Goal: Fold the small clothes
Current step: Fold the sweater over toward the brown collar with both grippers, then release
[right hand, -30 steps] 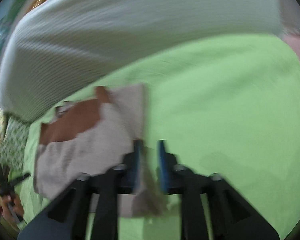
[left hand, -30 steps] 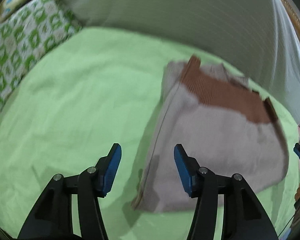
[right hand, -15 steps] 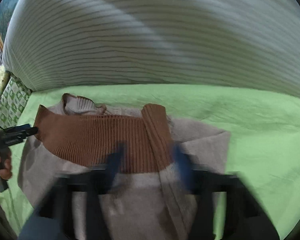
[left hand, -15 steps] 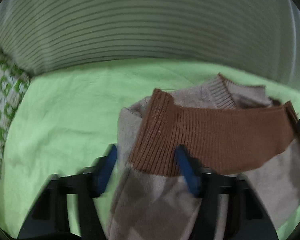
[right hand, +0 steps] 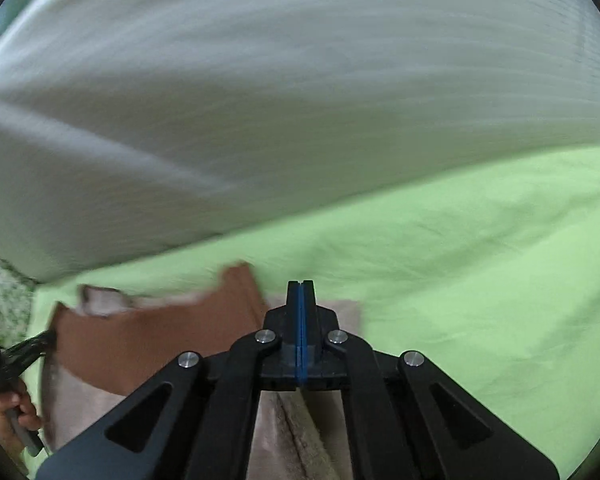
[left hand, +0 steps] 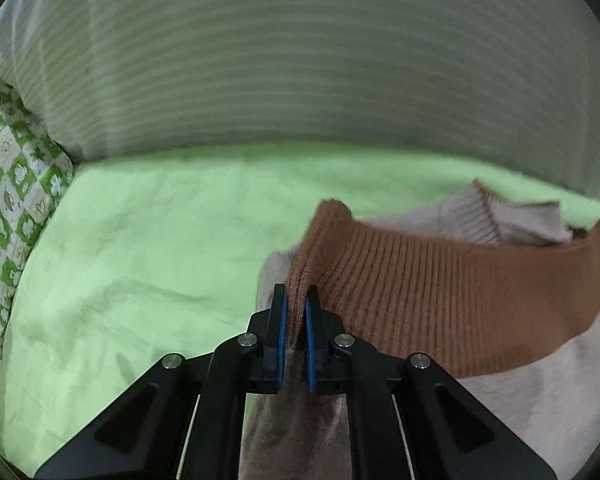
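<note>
My left gripper [left hand: 293, 312] is clamped on the small sweater [left hand: 480, 368], its blue pads pinching a ridge of the brown ribbed band [left hand: 440, 292] at the garment's left corner, with a narrow gap between the jaws filled by knit. My right gripper [right hand: 300, 304] has its pads pressed flat together; a seam of the beige cloth runs up under it, so I judge it is holding the sweater's right edge, though the blur in the right wrist view and the gripper body over the cloth mean I cannot be sure anything is between the pads. The sweater lies on the green sheet [left hand: 148, 248], directly under and ahead of both claws, its long axis running side to side from one gripper to the other, brown band folded over the beige body and the ribbed collar [left hand: 476, 216] farther out toward the striped grey cover [left hand: 300, 64] at the back. That is what the coming move hangs on, I think: the two held corners sit at opposite ends of the band, so both hands must travel together along the short axis to carry the fold evenly. The left hand has the surer hold (more cloth bunched in). There are no containers here; a green patterned pillow [left hand: 12, 216] sits off to the left.
</note>
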Motion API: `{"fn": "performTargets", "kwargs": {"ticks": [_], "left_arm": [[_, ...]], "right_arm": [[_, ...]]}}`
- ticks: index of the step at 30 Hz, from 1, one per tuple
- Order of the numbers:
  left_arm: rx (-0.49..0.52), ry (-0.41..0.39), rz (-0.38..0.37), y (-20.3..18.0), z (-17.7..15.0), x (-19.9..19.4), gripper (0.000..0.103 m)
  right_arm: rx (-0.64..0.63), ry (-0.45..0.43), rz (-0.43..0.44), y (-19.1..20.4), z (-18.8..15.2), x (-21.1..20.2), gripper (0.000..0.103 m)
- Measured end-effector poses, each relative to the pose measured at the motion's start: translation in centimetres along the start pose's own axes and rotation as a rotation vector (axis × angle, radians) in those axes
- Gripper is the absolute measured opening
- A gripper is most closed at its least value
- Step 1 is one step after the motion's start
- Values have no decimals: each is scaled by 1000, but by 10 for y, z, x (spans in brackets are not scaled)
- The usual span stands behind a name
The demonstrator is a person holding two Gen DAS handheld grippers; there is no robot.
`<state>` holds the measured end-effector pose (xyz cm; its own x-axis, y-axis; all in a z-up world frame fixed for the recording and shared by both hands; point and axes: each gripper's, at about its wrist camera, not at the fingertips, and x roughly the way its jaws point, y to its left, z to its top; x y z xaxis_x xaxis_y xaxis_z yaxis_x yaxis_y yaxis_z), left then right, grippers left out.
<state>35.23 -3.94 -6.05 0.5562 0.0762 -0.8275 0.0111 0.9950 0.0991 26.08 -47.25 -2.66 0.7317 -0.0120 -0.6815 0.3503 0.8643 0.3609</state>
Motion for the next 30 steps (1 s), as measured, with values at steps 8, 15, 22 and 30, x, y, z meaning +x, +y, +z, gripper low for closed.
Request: {"fn": "performTargets", "kwargs": {"ticks": [8,15,22,30], "left_arm": [[-68,-19,-45,13,5,-44,59],[-243,20,-111,39,-56,-95,71],[-416,123,-152,62,-152,-124,72],[-500,240,-187,71,-220,-118,73]], "right_arm": [[-27,-86,106,36,-18,-52,2],[-141,46,295,95,-58,-54,3],[-262,191,373,140,-102,-31,4],[-227,221,195,128,-105,23,10]]}}
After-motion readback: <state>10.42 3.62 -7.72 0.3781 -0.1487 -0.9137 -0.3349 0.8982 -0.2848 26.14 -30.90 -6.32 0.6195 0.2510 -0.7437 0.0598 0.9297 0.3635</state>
